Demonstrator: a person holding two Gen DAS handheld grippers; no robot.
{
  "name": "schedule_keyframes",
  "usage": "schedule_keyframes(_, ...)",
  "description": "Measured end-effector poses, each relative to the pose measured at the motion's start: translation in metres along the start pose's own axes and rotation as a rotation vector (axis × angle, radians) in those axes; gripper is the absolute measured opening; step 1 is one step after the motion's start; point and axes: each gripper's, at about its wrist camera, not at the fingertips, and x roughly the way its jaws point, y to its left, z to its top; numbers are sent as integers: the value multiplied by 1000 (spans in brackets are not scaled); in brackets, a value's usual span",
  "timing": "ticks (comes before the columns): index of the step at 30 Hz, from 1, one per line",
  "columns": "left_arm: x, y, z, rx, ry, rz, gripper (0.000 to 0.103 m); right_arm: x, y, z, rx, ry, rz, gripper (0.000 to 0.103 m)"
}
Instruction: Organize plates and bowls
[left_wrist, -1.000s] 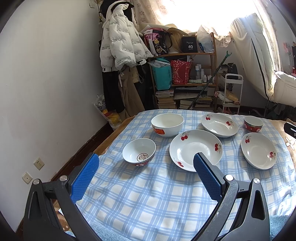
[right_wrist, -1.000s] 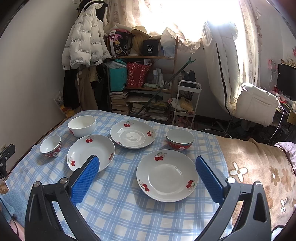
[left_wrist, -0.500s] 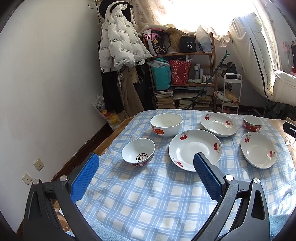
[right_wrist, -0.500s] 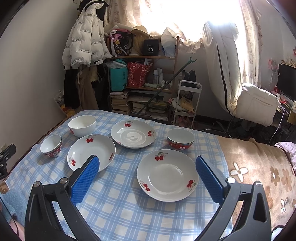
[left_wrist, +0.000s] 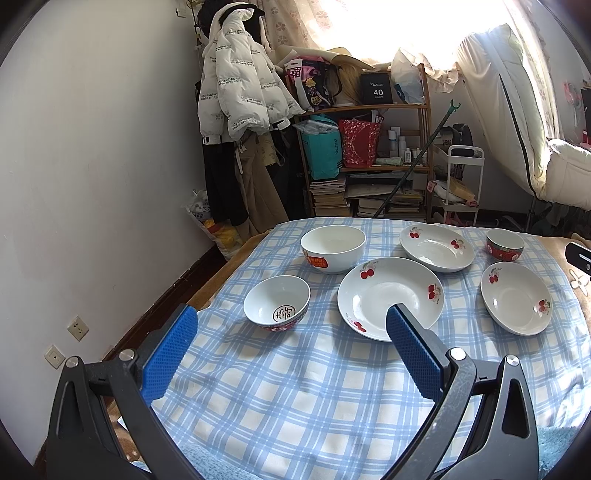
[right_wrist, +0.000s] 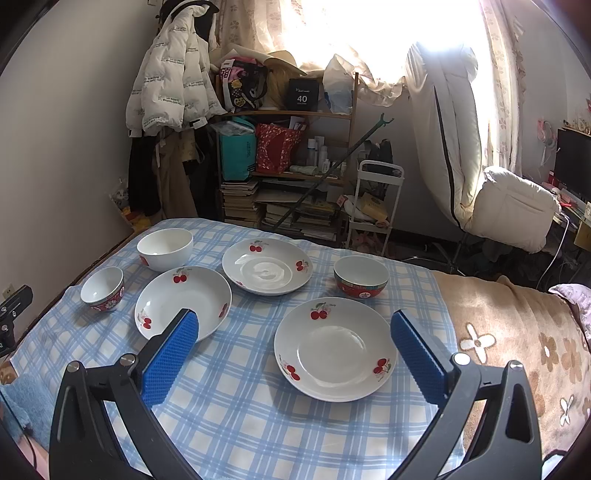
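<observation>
White cherry-print plates (right_wrist: 335, 353), 3 in all, and 3 bowls (left_wrist: 277, 302) lie apart on the checked cloth (right_wrist: 236, 406). Both tools, left tool (left_wrist: 288, 347) and right tool (right_wrist: 295, 354), hover released, holding nothing. Pinch a plate by its rim and stack gently.

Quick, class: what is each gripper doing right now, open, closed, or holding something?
Left gripper: open, holding nothing.
Right gripper: open, holding nothing.

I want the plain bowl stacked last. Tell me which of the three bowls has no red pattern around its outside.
The big white bowl at the far left of the cloth. Only a small red sticker marks it; the two smaller bowls have red patterned outsides.
</observation>
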Motion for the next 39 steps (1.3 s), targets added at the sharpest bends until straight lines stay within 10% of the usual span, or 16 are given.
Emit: schedule_keyframes(39, 0, 0, 3, -2, -4, -11, 101, -2, 4, -2, -5, -7, -5, 103)
